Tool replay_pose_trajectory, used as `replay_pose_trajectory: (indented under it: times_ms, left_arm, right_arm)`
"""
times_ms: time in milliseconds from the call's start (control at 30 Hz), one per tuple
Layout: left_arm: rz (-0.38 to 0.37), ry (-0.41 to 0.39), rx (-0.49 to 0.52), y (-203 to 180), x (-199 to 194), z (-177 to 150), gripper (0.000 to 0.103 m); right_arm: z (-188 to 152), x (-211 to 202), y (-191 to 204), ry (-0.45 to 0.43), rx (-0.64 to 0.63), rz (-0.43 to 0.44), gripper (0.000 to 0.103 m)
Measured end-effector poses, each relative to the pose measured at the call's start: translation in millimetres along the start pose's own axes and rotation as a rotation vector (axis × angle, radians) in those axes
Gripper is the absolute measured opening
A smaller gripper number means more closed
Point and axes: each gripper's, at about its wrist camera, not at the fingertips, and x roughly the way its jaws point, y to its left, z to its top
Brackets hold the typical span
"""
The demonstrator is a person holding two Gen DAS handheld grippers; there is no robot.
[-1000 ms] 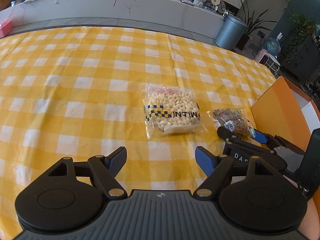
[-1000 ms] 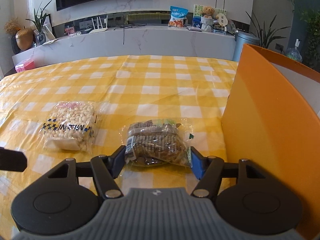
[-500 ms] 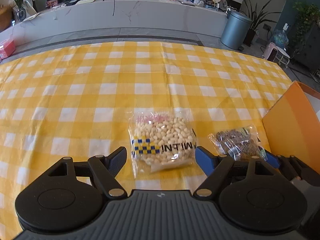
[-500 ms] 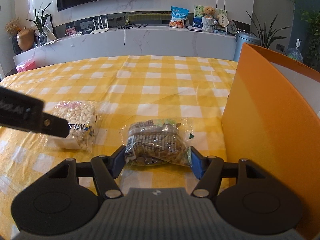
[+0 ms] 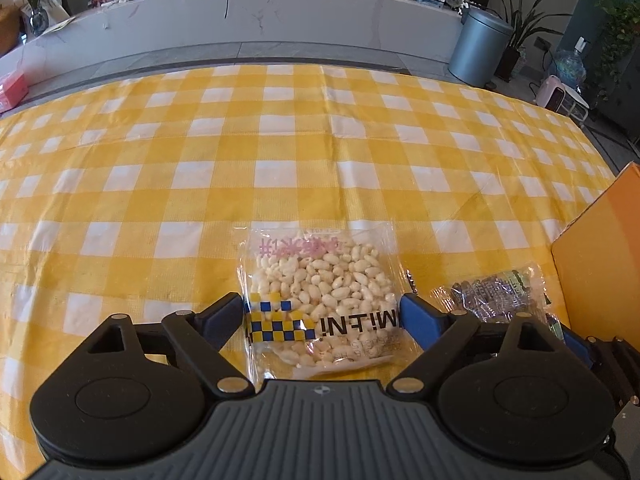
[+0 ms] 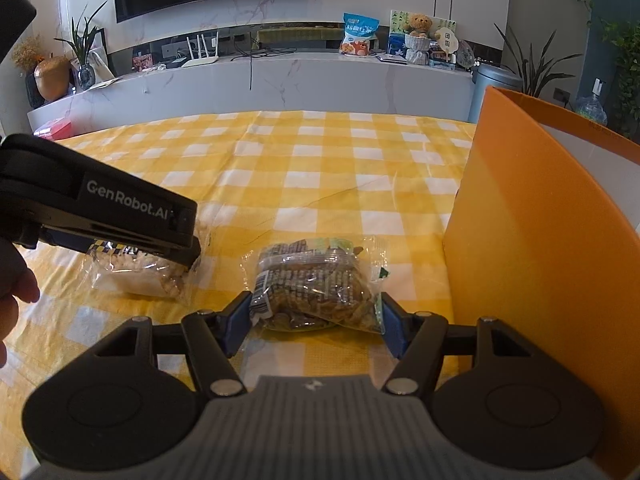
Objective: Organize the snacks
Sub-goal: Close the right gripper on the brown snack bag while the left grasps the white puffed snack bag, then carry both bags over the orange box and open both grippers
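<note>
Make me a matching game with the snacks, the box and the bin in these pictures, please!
Things:
1. white puffed snack bag
2. brown snack bag
3. orange box
4. grey bin

Places:
A. on the floor past the table
B. between the left gripper's fingers
C. standing at the table's right side
D. between the right gripper's fingers

Pairs: 1-B, 2-D, 3-C, 4-A

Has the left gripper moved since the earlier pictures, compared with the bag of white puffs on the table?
Yes. The left gripper has come forward to the bag of white puffs, which now lies between its open fingers.
</note>
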Motion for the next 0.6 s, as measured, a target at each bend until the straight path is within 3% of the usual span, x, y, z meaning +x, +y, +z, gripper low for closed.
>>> replay_pose_trajectory:
  times_ms: [233, 367, 600]
  left_arm:
    - [0.014, -0.011, 0.040, 7, -21, -8, 0.093]
    - [0.007, -0.060, 0.058, 17, -49, -15, 0.093]
    - [0.032, -0.119, 0.042, 29, -101, -26, 0.093]
  right_arm:
    - [6, -2, 4, 0.054, 0.007, -0.028, 0.058]
    - [1, -15, 5, 0.078, 0.013, 0.009, 0.053]
    - [-6, -57, 19, 0.035, -0.001, 0.030, 0.046]
